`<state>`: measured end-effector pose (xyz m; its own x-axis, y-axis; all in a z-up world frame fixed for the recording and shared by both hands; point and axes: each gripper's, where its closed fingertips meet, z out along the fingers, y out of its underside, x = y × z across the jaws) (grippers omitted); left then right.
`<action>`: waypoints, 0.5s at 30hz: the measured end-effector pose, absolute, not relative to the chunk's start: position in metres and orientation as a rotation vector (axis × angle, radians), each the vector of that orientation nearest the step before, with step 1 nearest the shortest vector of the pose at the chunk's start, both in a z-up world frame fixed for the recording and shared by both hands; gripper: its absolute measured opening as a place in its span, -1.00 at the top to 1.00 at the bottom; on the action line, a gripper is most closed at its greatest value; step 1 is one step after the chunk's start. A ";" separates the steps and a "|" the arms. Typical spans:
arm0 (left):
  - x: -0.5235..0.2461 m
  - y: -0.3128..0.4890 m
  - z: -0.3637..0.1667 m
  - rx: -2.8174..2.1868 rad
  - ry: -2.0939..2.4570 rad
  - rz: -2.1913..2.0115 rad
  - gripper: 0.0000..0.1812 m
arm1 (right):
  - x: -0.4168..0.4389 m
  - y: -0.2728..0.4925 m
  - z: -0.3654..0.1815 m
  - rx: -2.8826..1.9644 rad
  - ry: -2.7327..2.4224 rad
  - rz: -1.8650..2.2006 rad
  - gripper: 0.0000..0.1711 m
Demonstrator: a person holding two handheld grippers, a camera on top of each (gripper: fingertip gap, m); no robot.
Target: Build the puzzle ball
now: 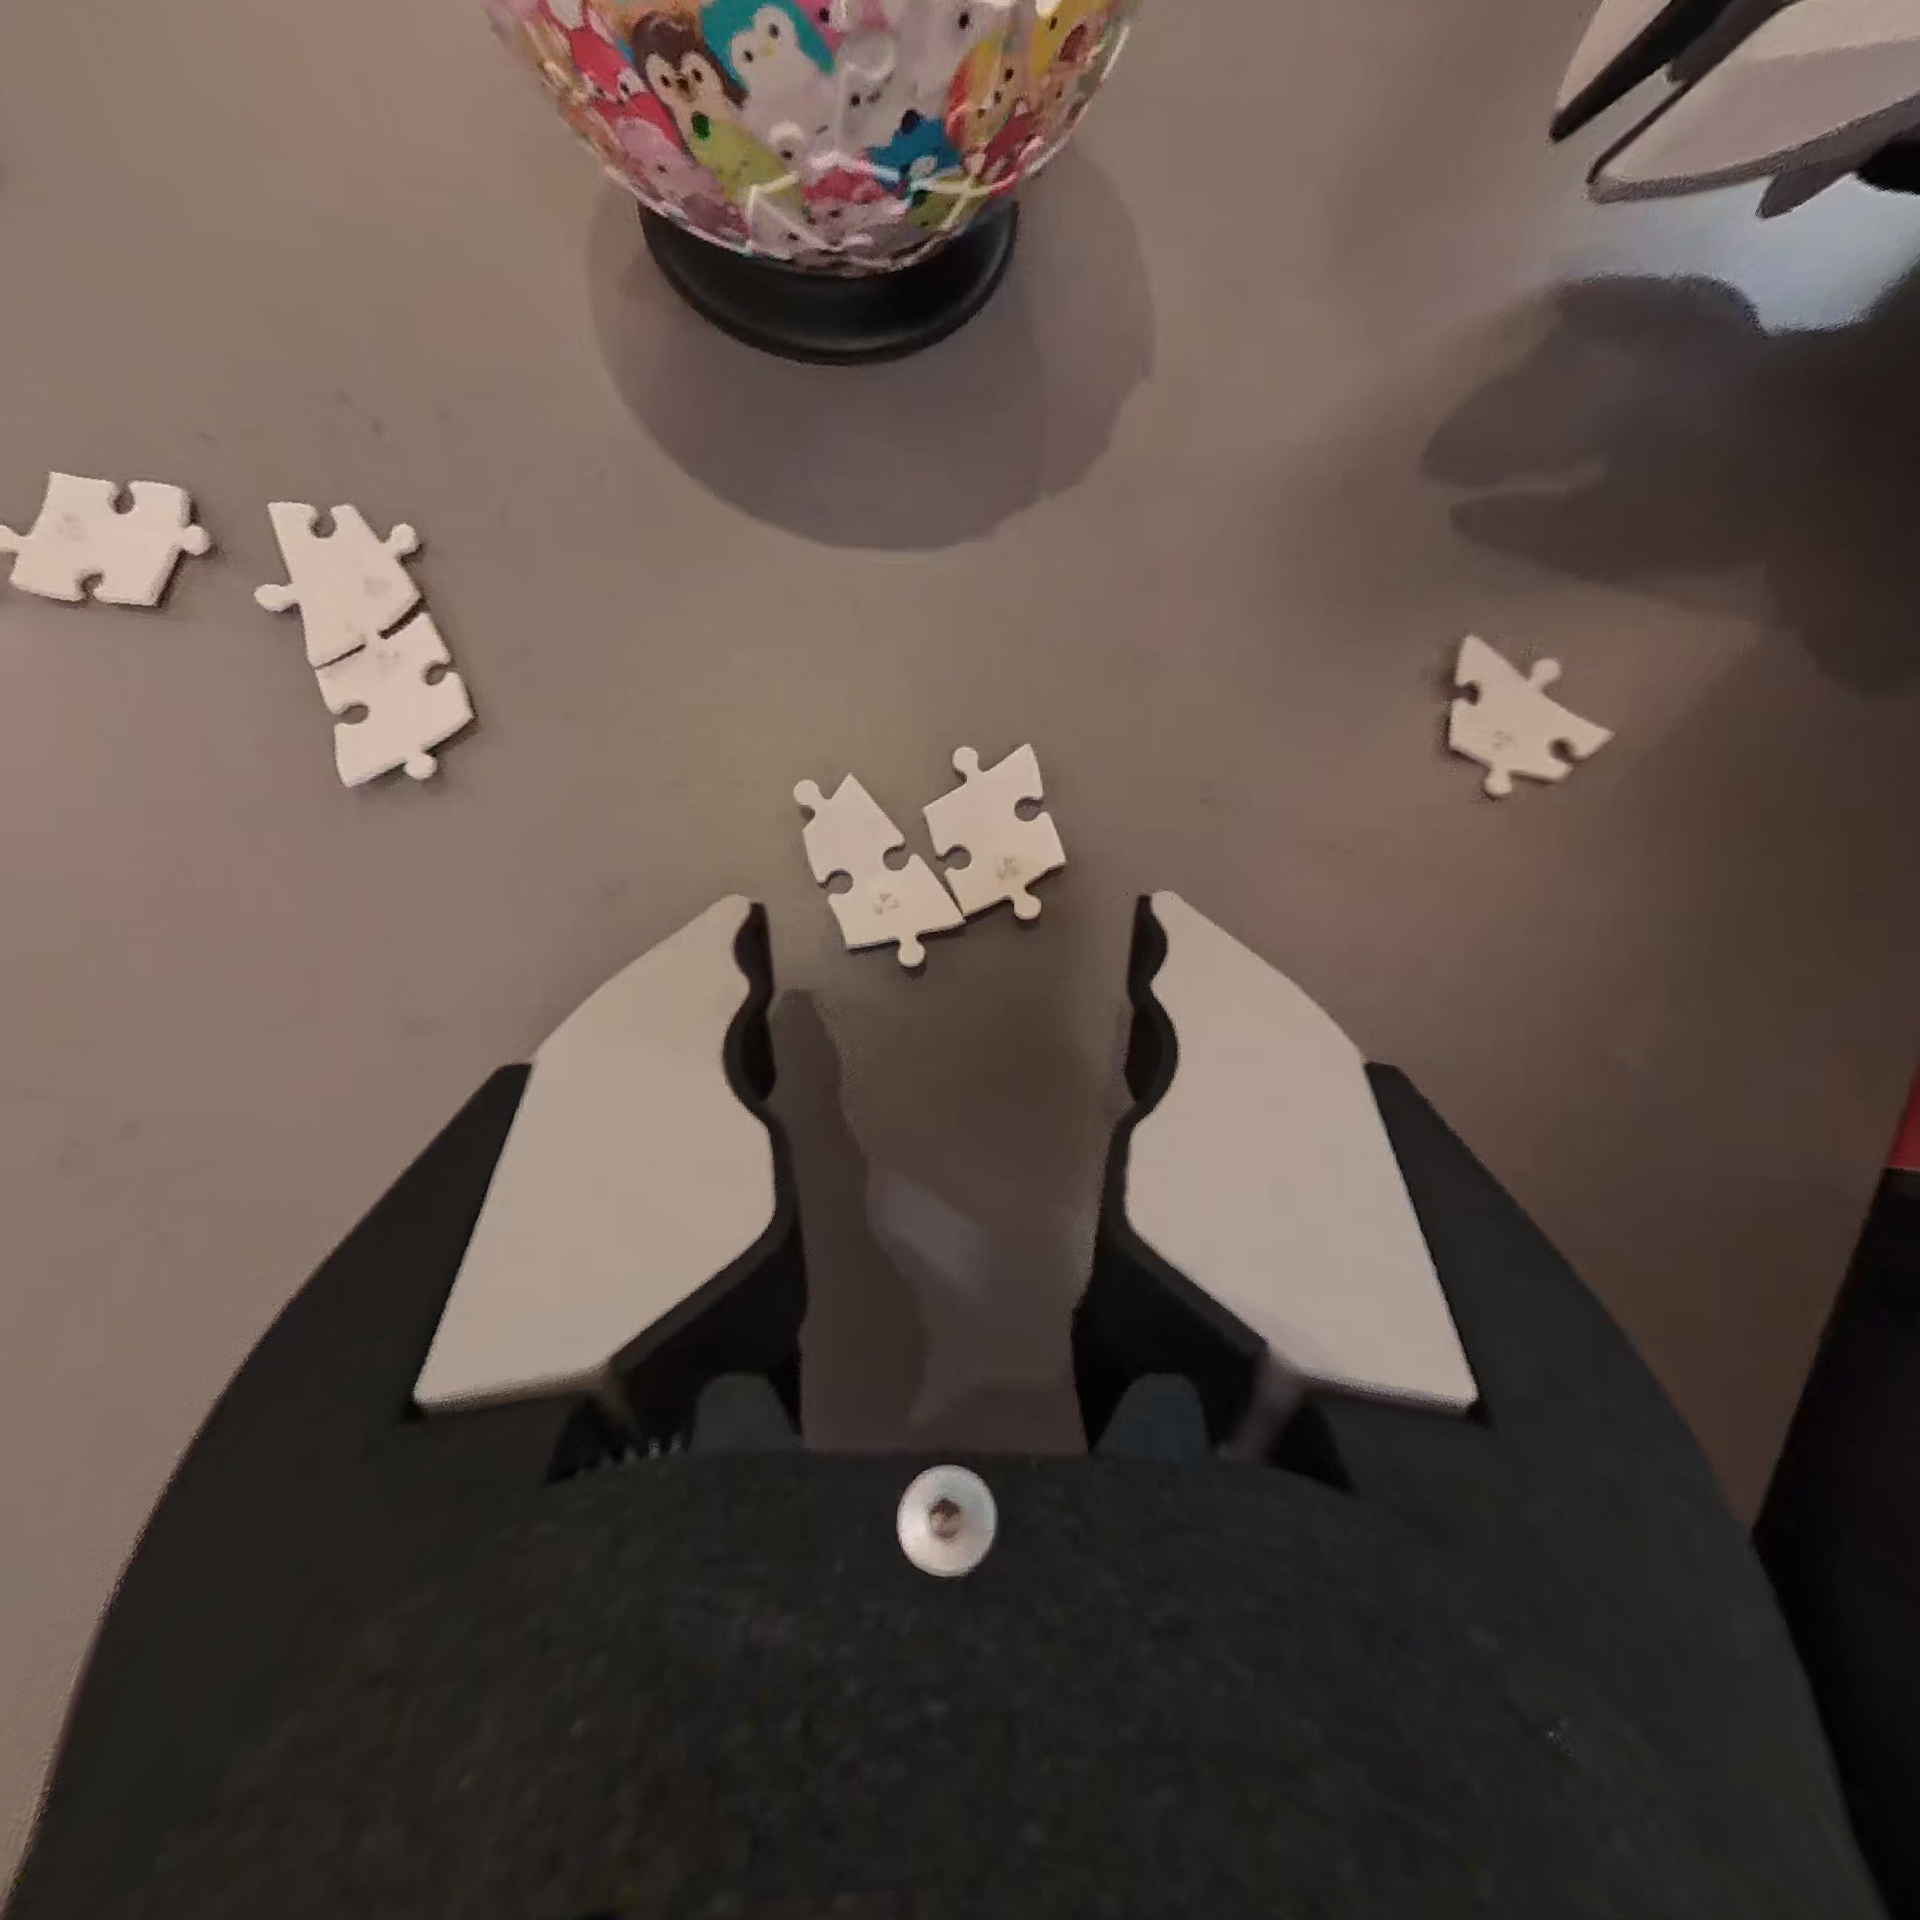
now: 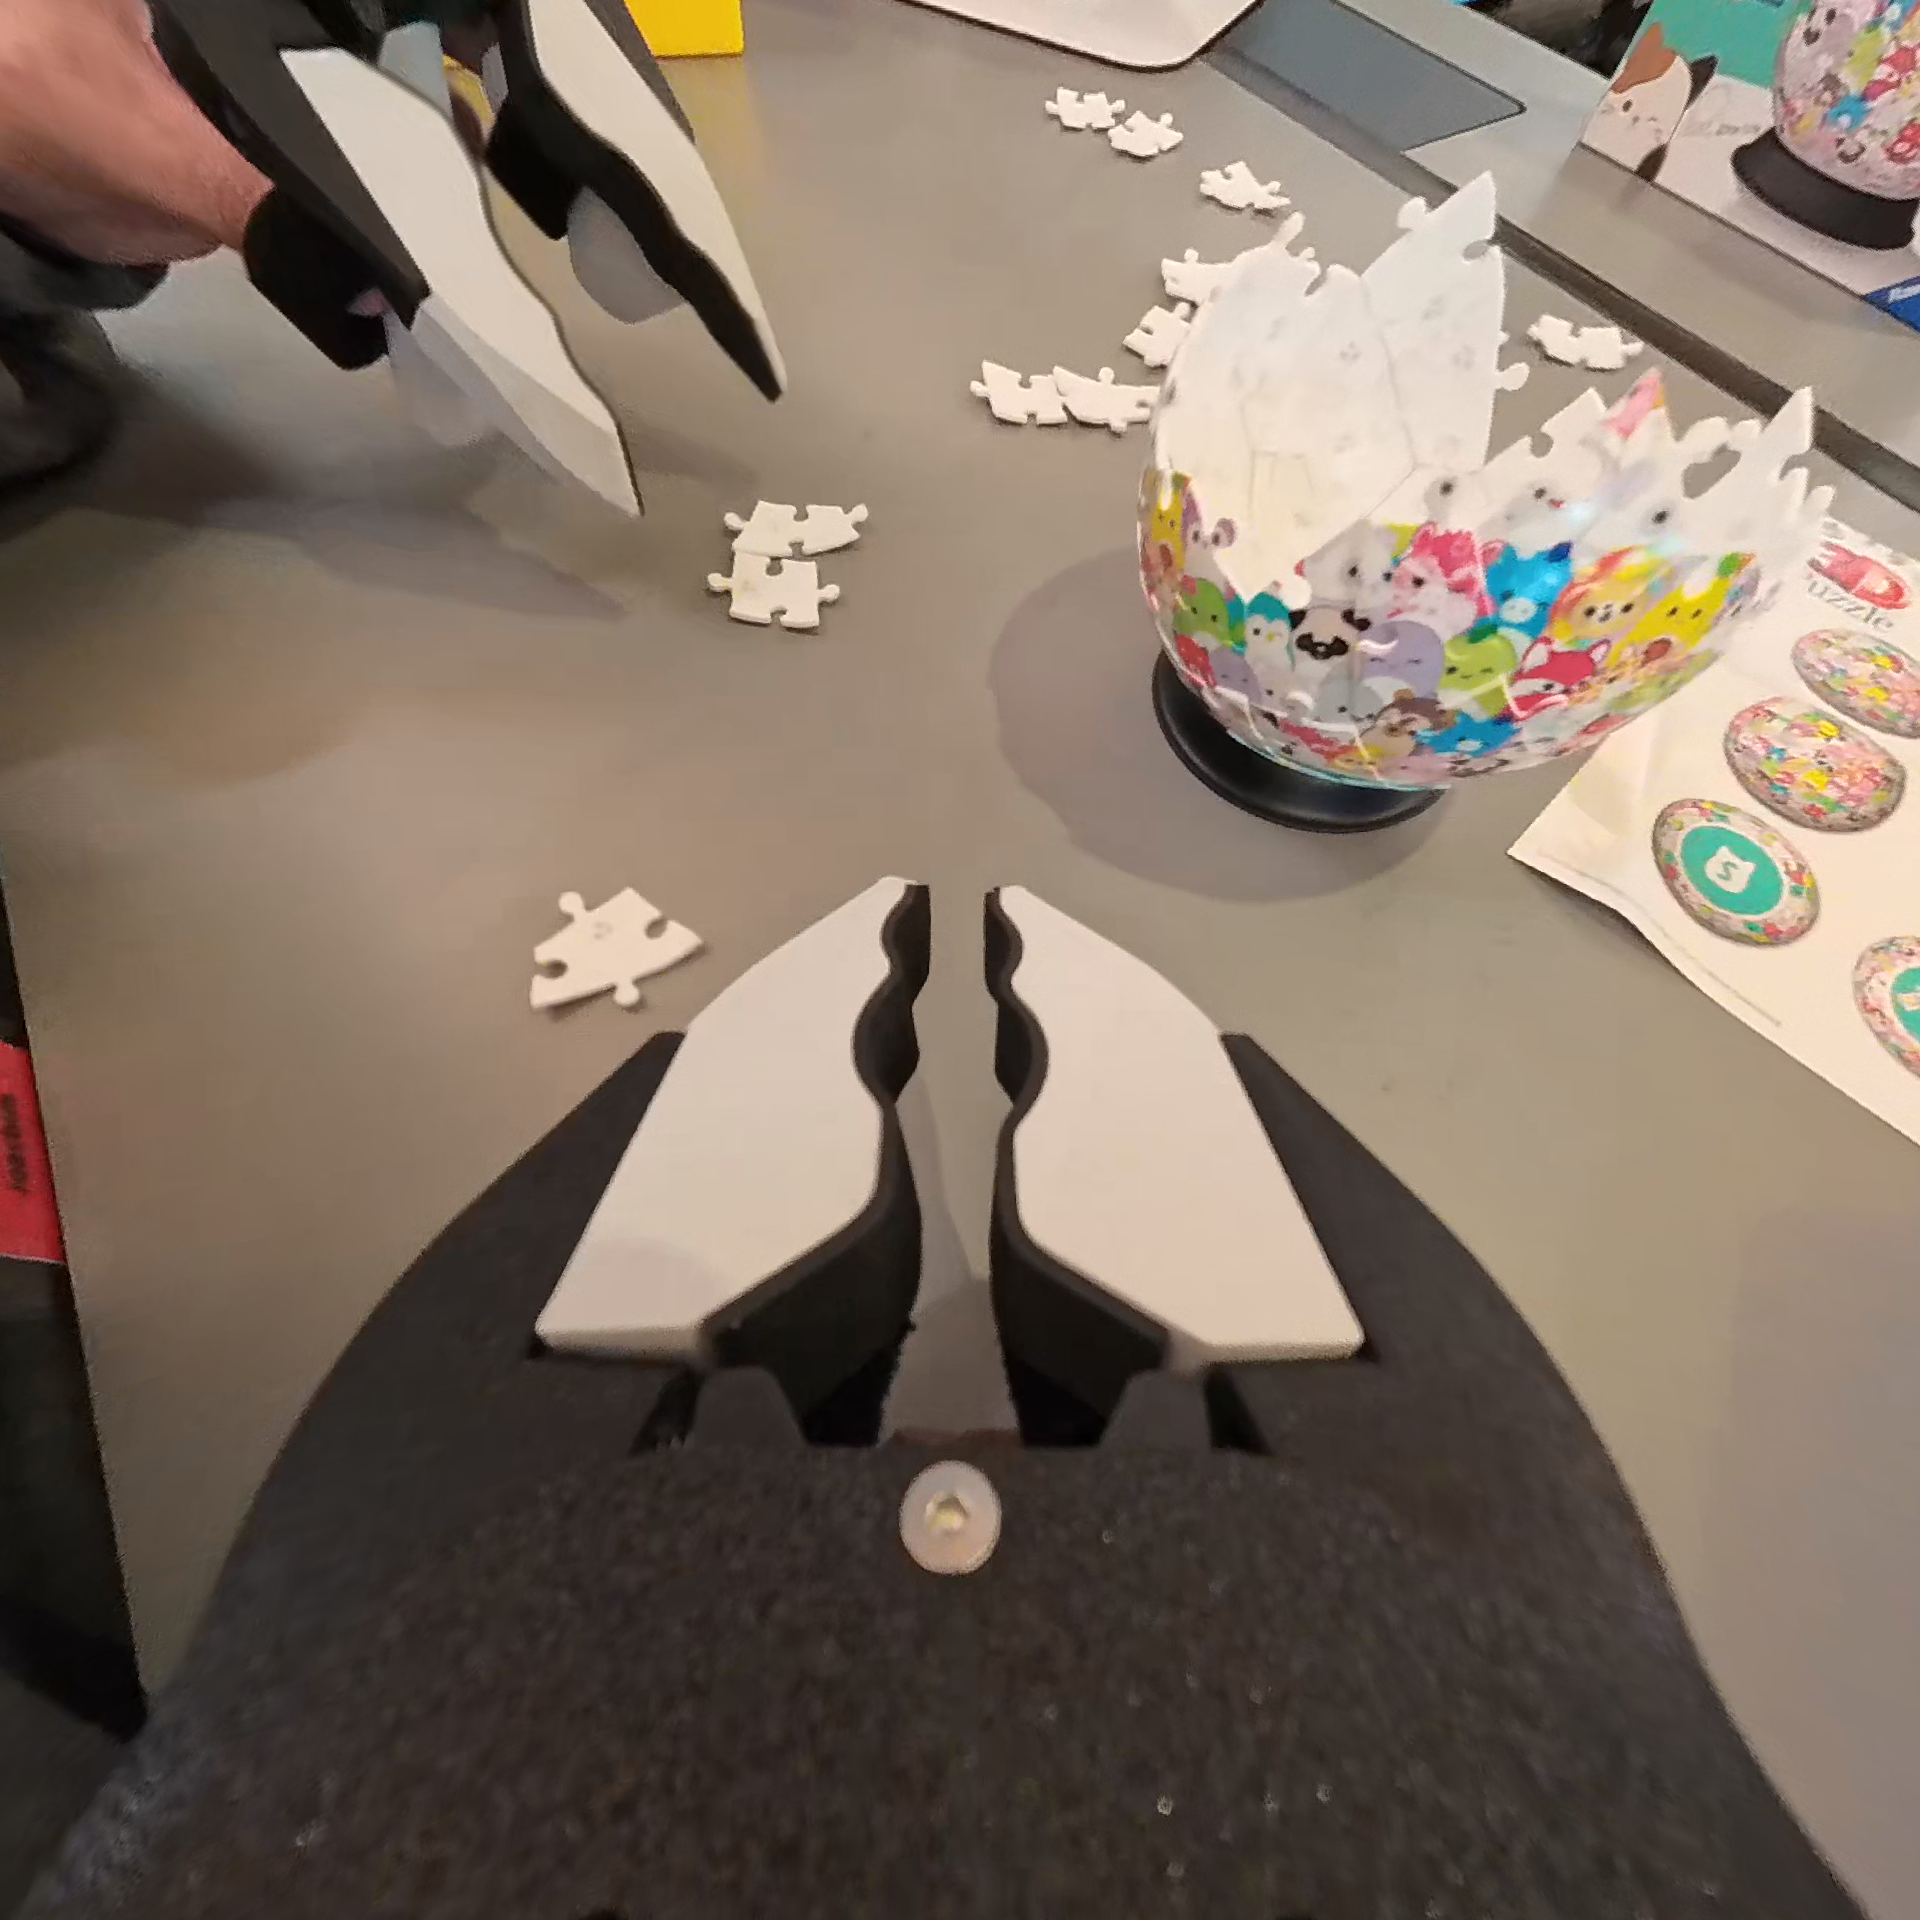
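Right wrist view first: the puzzle ball (image 2: 1455, 582) sits on its black stand (image 2: 1288, 779) at the far right of the grey bench (image 2: 520, 727), and it is roughly half built. The lower bowl is closed and bright with cartoon animals; above it the rim is jagged, with one tall spike of white-backed pieces rising on the far side and the top wide open. So the base is done, the upper half is left, and plenty of stock is waiting: loose pieces (image 2: 1060, 395) lie white side up beyond the ball, a touching pair (image 2: 784, 561) lies mid-bench, and a single piece (image 2: 608, 945) rests just left of the right tool (image 2: 956, 896).

That right tool holds nothing, its fingers nearly together with only a slim gap showing. An instruction sheet (image 2: 1766, 831) lies to the right of the ball, the product box (image 2: 1714, 104) farther back.

Over in the left wrist view, the left tool (image 1: 951, 909) is spread wide and empty, hovering just short of the touching pair (image 1: 930, 852). A joined pair (image 1: 364, 639) and a lone piece (image 1: 99, 538) lie off to its left, another single (image 1: 1512, 722) to its right. By the look of it, a pickup of that pair comes next, though nothing is gripped yet.
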<state>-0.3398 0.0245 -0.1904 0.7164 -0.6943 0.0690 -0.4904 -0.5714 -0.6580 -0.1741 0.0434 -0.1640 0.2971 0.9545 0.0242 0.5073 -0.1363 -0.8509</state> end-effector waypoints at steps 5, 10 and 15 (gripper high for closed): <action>-0.342 0.030 -0.198 -2.302 0.909 -0.320 0.32 | -0.171 0.045 -0.167 -1.786 -1.322 0.699 0.89; -0.351 0.029 -0.202 -2.325 0.908 -0.323 0.42 | -0.171 0.045 -0.168 -1.789 -1.320 0.709 0.89; -0.355 0.032 -0.212 -2.322 1.039 -0.376 0.47 | -0.172 0.045 -0.169 -1.792 -1.324 0.717 0.89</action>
